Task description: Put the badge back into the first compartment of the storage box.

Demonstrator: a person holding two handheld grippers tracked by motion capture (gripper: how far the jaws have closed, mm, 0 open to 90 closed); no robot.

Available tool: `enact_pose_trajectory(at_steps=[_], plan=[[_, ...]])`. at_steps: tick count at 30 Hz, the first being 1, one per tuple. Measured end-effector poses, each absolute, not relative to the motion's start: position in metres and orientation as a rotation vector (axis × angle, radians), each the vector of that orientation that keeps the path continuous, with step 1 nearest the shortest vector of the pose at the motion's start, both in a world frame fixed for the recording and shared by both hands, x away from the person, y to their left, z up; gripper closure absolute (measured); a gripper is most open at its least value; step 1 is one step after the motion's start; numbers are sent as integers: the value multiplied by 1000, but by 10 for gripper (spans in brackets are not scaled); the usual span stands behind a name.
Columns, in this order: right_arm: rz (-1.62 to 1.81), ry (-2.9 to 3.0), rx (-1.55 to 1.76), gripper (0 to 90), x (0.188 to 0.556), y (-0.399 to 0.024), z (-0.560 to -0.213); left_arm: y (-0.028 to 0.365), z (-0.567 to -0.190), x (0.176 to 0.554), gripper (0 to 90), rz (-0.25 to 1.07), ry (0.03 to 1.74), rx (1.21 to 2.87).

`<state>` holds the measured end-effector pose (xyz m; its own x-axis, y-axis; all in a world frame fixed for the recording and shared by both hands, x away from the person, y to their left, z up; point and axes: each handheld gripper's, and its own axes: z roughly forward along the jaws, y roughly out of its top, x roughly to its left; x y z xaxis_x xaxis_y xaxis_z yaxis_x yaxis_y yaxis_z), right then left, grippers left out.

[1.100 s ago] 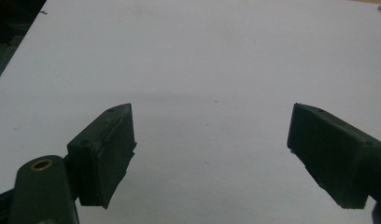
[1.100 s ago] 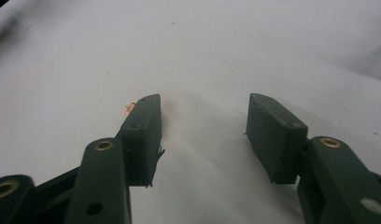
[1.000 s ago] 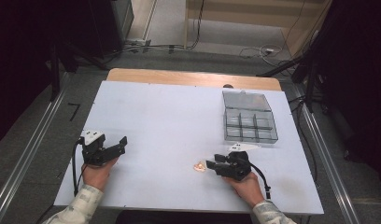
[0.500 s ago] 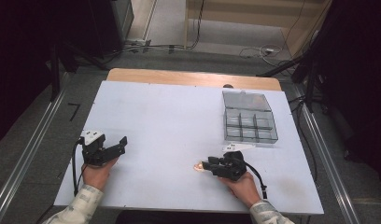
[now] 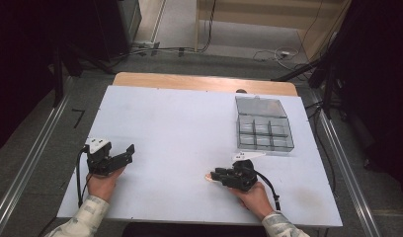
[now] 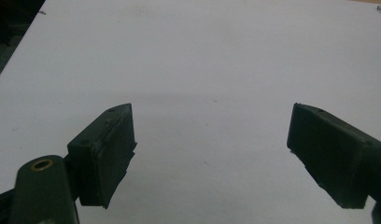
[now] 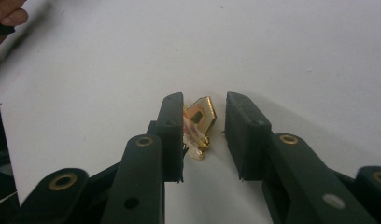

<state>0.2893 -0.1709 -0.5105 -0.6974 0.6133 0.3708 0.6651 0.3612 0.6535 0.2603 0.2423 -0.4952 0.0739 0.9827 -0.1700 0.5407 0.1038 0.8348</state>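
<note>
1. Right tool (image 7: 205, 123): jaws part spread and just been closing around a small gold trinket (image 7: 200, 116); one jaw touches it, the other stands apart.
2. The trinket (image 5: 209, 176) lies on the white table (image 5: 189, 118), near the front edge.
3. Left tool (image 6: 212, 149): jaws spread wide over bare table, nothing between them.
4. A clear compartment box (image 5: 263, 129) stands well apart, at far right.

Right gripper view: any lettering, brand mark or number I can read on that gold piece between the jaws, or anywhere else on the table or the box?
None readable.
Small gold piece between the right gripper jaws: shiny faces, no lettering visible.
Clear compartment box: no label to be seen in the high view.
White table: a few faint marks, no text.
Left gripper pads: plain black.
</note>
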Motion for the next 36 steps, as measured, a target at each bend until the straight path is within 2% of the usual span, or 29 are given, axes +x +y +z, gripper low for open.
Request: enact_pose_trajectory(at_steps=[22, 36], plan=[[-1301, -2445, -1119, 864, 289, -173, -507, 243, -494, 260, 155, 693, 1572, 1537], [-1358, -2404, -1149, 871, 292, -183, -502, 244, -493, 259, 155, 690, 1572, 1534]])
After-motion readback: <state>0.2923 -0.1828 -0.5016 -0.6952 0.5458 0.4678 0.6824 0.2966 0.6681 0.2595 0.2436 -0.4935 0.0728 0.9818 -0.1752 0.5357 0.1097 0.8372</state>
